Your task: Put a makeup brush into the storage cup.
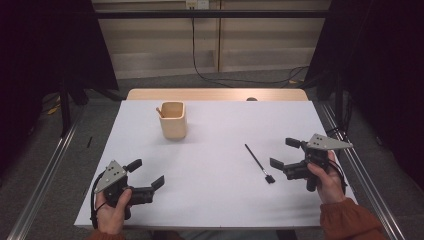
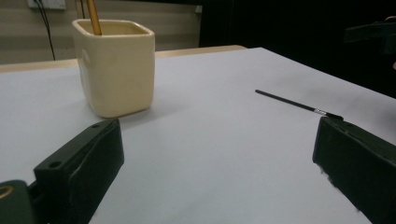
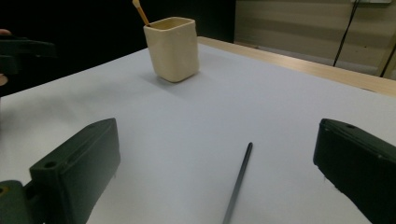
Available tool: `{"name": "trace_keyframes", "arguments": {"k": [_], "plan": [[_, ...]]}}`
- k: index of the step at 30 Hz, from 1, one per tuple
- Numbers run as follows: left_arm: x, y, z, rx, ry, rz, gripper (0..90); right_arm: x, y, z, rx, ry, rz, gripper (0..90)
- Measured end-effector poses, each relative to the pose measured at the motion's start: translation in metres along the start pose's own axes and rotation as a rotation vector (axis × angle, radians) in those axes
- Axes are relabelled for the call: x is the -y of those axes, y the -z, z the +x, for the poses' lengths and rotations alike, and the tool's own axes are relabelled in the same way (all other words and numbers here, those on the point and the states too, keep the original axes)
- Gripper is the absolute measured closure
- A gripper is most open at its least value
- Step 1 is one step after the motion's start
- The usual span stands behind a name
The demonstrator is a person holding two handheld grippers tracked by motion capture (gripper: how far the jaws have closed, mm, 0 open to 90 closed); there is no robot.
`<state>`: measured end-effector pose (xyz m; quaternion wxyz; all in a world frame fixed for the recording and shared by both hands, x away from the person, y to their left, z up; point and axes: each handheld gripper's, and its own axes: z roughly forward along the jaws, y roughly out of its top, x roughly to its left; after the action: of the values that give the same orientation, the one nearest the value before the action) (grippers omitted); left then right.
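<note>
Left gripper (image 1: 146, 173), near left of white table (image 1: 210, 195): jaws wide apart, empty, touching nothing. Cream square cup (image 1: 173, 120), far, left of centre: upright, wooden stick (image 1: 159, 112) leaning inside. Black brush (image 1: 259, 163), right of centre: flat on table, bristle end nearest, just left of right gripper (image 1: 284, 153). Right gripper, near right: jaws wide apart, empty, aimed at brush, apart from it. Open table between cup and brush.
</note>
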<state>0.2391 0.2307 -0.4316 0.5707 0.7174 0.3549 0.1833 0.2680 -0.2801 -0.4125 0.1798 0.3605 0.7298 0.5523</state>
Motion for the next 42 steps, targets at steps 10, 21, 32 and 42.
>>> {"name": "trace_keyframes", "arguments": {"k": [10, 21, 32, 42], "plan": [[0.0, -0.005, 0.0, 0.016, 0.007, 0.014, 2.0, -0.016, -0.02, -0.01, -0.003, 0.007, 0.002, 1.7], [0.0, -0.002, -0.001, 0.008, -0.003, 0.011, 1.9, -0.035, -0.04, -0.012, -0.027, 0.057, 0.042, 1.4], [0.0, -0.004, 0.0, 0.019, 0.002, 0.003, 2.0, -0.033, -0.043, -0.019, 0.019, 0.033, 0.135, 3.9], [-0.001, -0.004, 0.0, 0.023, -0.007, 0.007, 2.0, -0.034, -0.05, -0.017, -0.018, 0.076, 0.262, 5.1]]}}
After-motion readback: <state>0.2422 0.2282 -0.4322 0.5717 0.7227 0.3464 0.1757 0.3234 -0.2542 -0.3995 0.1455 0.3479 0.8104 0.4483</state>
